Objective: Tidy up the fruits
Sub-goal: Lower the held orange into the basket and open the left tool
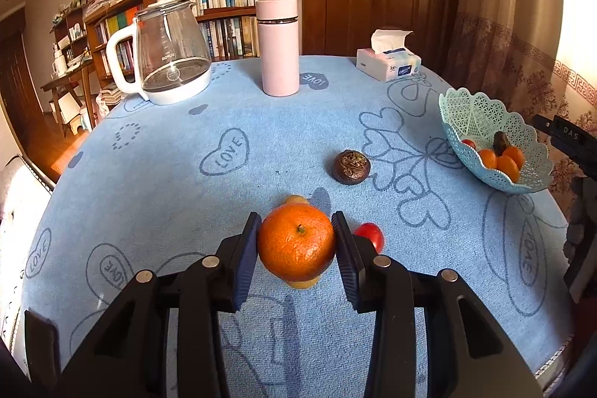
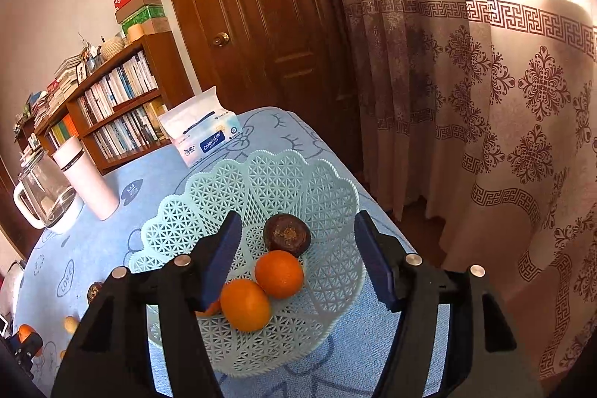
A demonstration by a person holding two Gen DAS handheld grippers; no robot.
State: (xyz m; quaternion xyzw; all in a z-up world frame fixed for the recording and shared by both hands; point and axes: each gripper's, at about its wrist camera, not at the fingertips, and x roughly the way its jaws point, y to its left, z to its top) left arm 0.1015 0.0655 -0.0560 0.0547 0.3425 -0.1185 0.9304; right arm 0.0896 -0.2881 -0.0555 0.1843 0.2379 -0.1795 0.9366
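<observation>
My left gripper (image 1: 297, 239) is shut on an orange mandarin (image 1: 296, 241), held just above the blue tablecloth. A small yellowish fruit (image 1: 296, 199) lies behind it, a red tomato (image 1: 370, 236) to its right, and a dark brown fruit (image 1: 351, 166) farther back. The mint lattice basket (image 1: 481, 122) stands at the right edge. In the right wrist view my right gripper (image 2: 298, 258) is open and empty, hovering over the basket (image 2: 328, 267), which holds two oranges (image 2: 279, 273) and a dark brown fruit (image 2: 286, 234).
A glass kettle (image 1: 169, 51), a pink flask (image 1: 279, 47) and a tissue pack (image 1: 388, 62) stand at the table's far side. The table edge and a curtain (image 2: 503, 137) lie just right of the basket. The other gripper shows at far left (image 2: 26, 338).
</observation>
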